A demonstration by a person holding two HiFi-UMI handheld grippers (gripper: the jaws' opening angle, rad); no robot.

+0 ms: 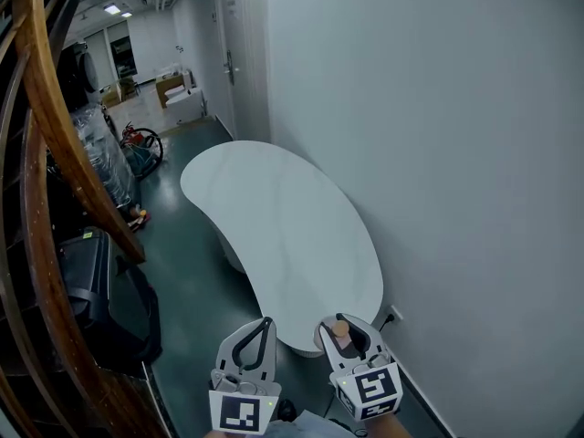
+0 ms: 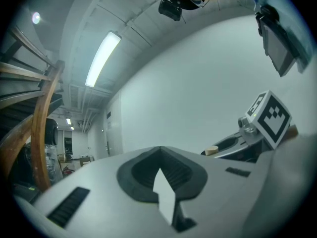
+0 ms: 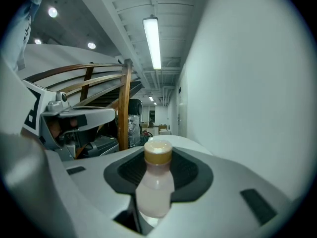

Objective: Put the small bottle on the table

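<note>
The right gripper [image 1: 348,321] has its jaws closed on the small bottle [image 3: 155,182], a pale one with a tan cap, held upright in the air at the near end of the white bean-shaped table [image 1: 283,226]. The left gripper [image 1: 266,322] is just beside it, with the jaws together and nothing between them. The table's long right edge runs close along a white wall [image 1: 438,153]. On the left rises a curved wooden stair railing [image 1: 55,126], with a black bag [image 1: 100,290] under it on the dark green floor [image 1: 192,281]. Past the table's far end are a door [image 1: 242,53] and cardboard boxes [image 1: 173,85].
</note>
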